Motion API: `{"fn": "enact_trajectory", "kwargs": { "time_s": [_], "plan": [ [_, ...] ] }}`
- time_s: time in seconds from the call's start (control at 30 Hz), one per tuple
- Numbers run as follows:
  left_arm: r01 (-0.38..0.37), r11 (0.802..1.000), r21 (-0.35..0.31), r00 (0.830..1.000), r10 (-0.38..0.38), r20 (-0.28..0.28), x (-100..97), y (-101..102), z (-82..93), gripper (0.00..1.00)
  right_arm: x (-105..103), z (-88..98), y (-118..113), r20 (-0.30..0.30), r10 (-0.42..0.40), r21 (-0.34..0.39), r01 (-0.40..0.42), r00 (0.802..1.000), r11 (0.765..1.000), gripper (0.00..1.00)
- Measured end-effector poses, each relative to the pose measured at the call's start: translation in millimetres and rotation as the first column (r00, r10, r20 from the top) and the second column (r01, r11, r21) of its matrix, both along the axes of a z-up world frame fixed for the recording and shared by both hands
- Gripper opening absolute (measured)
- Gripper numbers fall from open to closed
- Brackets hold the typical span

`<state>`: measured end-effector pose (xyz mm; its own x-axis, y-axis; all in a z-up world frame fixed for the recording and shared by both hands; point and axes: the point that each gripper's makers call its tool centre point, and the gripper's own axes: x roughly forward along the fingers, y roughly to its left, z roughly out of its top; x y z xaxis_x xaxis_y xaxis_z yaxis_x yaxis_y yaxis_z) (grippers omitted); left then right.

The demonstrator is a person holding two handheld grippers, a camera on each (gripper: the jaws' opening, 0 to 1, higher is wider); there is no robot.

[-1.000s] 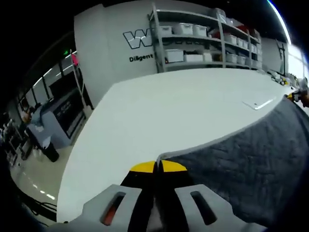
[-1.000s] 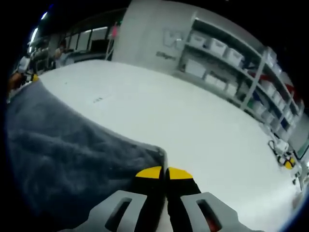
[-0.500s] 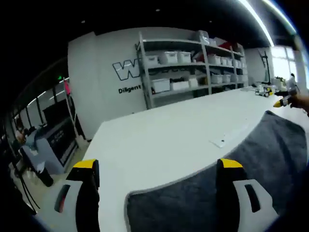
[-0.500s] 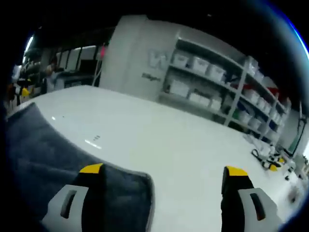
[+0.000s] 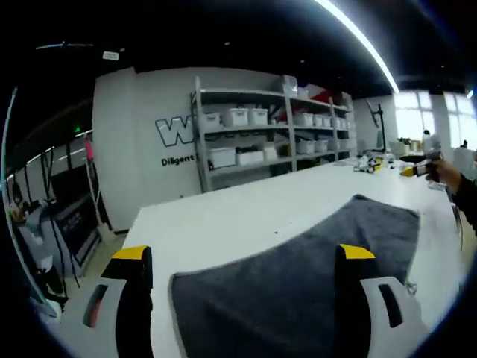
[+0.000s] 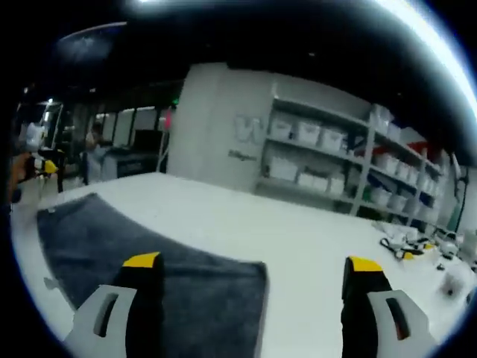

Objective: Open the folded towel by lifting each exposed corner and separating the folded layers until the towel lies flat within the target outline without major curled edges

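Two fisheye views w/ a dark grey towel (image 5: 313, 276) spread on a big white table (image 5: 223, 224), seen from opposite ends. In the left gripper view, the left gripper (image 5: 242, 257) sits low in frame, jaws spread wide apart, yellow tips on either side, nothing between them; the towel lies below and ahead, its near corner rounded and just past the left-hand jaw. Far edge of the towel runs toward the right, where the other gripper, small and blurred, shows near a person's sleeve. In the right gripper view, the right gripper (image 6: 250, 265) is likewise wide open and empty, w/ the same towel (image 6: 141, 253) stretching away to the left and one squared corner lying flat betw. the jaws.

Towel looks opened out, one layer thick as far as can be told, edges lying down w/o obvious curl. A thin pale mark shows on the table beside the towel's edge, poss. part of the target outline; can't tell if the towel sits fully inside it.

Handling, as a judgement: soft, limp, light fabric w/ a quilted or terry texture, so it should drape and sag when lifted, not slip much, not break. Best hold is a pinch right at a corner or along the hem, both ends at once to keep it taut. Shelving w/ white bins (image 5: 261, 138) stands behind the table
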<state>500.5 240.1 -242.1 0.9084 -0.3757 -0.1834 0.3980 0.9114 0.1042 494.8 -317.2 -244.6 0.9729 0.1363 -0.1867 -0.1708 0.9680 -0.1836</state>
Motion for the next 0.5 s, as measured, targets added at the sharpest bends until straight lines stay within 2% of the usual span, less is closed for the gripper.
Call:
{"fn": "enact_trajectory", "kwargs": {
  "time_s": [0.07, 0.17, 0.3, 0.4, 0.5],
  "plan": [
    [-0.009, 0.999, 0.032, 1.0, 0.008, 0.016, -20.4, 1.4, 1.5, 1.0, -22.3, 6.5, 5.5, 0.026, 0.014, 0.011, -0.014, 1.0, 1.0, 1.0],
    [0.003, 0.998, 0.07, 1.0, -0.004, 0.014, -58.3, -2.7, -1.9, 1.0, -54.2, 7.3, 16.5, 0.034, 0.041, 0.021, -0.042, 0.999, 0.999, 1.0],
    [0.018, 0.999, 0.046, 0.999, -0.019, 0.026, -101.4, -6.9, -4.7, 1.0, -95.0, 2.6, 30.2, 0.049, 0.062, 0.028, -0.064, 0.997, 0.998, 1.0],
    [0.024, 0.999, 0.044, 0.999, -0.025, 0.027, -118.6, 0.2, -10.1, 1.0, -123.4, 3.7, 38.2, 0.086, 0.072, 0.022, -0.074, 0.994, 0.997, 1.0],
    [-0.002, 0.999, 0.04, 0.999, 0.0, 0.053, -133.3, 13.1, -11.9, 1.0, -149.7, 5.5, 40.0, 0.12, 0.066, 0.016, -0.068, 0.991, 0.998, 1.0]
  ]
}}
